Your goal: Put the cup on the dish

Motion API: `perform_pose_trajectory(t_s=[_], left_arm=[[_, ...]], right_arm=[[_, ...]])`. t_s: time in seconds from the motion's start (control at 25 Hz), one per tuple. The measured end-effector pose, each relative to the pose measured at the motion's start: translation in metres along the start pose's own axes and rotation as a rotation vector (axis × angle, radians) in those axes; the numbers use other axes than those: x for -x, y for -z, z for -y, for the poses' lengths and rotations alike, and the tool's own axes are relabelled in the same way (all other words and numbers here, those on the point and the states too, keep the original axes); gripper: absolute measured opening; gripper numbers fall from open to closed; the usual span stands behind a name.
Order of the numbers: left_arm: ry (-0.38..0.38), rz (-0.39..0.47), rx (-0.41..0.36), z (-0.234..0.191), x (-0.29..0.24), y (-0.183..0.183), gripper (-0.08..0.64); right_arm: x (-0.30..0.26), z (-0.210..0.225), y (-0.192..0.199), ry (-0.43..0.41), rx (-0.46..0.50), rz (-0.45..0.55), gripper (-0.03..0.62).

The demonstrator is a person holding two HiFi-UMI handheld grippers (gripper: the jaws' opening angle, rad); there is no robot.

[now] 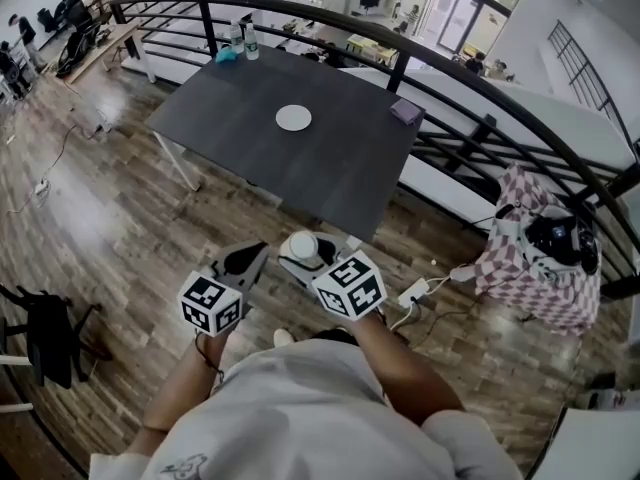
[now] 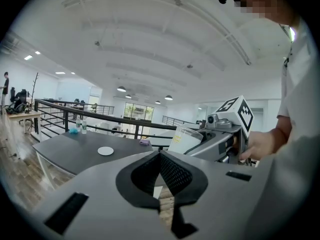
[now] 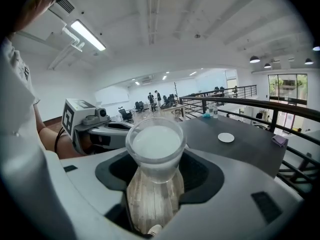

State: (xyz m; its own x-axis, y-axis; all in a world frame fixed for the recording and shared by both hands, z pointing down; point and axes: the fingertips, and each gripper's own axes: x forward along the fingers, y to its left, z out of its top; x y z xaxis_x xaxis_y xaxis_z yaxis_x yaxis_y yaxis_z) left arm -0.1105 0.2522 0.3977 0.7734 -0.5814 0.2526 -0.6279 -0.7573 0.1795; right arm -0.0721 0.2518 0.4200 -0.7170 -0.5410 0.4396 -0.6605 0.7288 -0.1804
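One clear plastic cup (image 3: pixel 156 144) sits clamped in the right tongs (image 3: pixel 157 164), held over the wooden floor (image 1: pixel 120 218) and well apart from the dark surface (image 1: pixel 330 168). Its inside looks whitish; whether it holds anything I cannot tell. The white dish (image 1: pixel 293 118) lies near the middle of that surface, its whole face showing. The left tongs (image 2: pixel 160 158) are clenched, pads meeting at the tips, just beside the right ones. Two bottles (image 1: pixel 245 40) stand at the far corner next to a teal object (image 1: pixel 226 55), and a purple item (image 1: pixel 406 111) lies near the right edge.
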Motion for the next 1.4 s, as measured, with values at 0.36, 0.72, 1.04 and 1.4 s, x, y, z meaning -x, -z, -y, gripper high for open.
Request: perform_pose_trajectory(t_s=[0.36, 0.72, 1.04, 1.4], left_arm=[[-0.011, 0.025, 0.035, -0.035, -0.002, -0.005, -0.002], [-0.034, 0.009, 0.039, -0.070, -0.039, -0.012, -0.002], [-0.039, -0.018, 0.026, -0.113, -0.108, -0.021, -0.002], [-0.055, -0.029, 0.034, -0.158, -0.204, -0.055, -0.002]], right_arm=[[-0.031, 0.013, -0.008, -0.009, -0.007, -0.009, 0.263], [-0.054, 0.056, -0.021, -0.029, -0.001, -0.025, 0.264], [-0.081, 0.130, -0.036, -0.030, -0.001, -0.055, 0.263], [-0.097, 0.233, -0.068, -0.041, 0.010, -0.053, 0.263]])
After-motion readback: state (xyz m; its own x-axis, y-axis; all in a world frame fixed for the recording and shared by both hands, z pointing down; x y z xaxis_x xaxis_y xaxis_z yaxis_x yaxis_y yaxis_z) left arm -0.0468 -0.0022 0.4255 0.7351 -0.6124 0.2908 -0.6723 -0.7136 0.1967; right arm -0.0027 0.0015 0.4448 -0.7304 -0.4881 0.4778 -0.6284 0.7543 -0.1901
